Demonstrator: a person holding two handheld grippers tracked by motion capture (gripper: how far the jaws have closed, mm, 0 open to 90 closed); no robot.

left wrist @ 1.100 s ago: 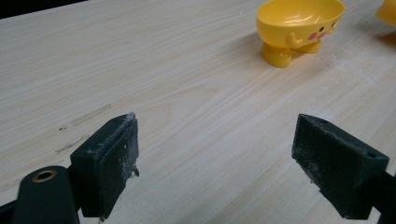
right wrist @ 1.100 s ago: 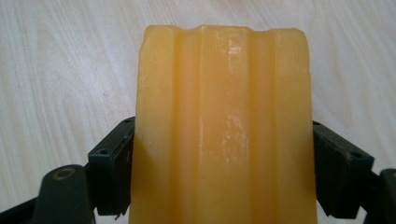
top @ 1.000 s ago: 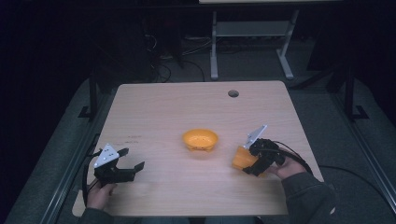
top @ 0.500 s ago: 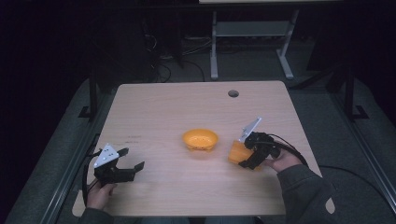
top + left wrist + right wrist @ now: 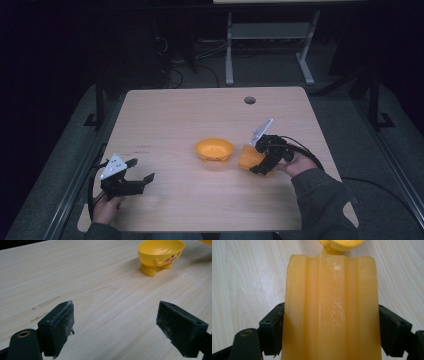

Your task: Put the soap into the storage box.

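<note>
A yellow footed bowl (image 5: 214, 149) with a small face on its side stands near the middle of the wooden table (image 5: 190, 115); it also shows far off in the left gripper view (image 5: 160, 253). My right gripper (image 5: 256, 162) is shut on an orange ribbed cup (image 5: 248, 158), held tilted just right of the bowl. In the right gripper view the cup (image 5: 332, 310) sits between both jaws, with the bowl's foot (image 5: 332, 248) beyond it. My left gripper (image 5: 141, 171) rests open near the table's front left, nothing between its fingers (image 5: 56, 328).
A round cable hole (image 5: 249, 100) lies at the table's back right. A white desk frame (image 5: 270, 40) stands on the dark floor behind the table. Bare wood stretches between the left gripper and the bowl.
The right gripper has carried the orange cup left toward the bowl and tipped it. The left gripper has stayed put.
</note>
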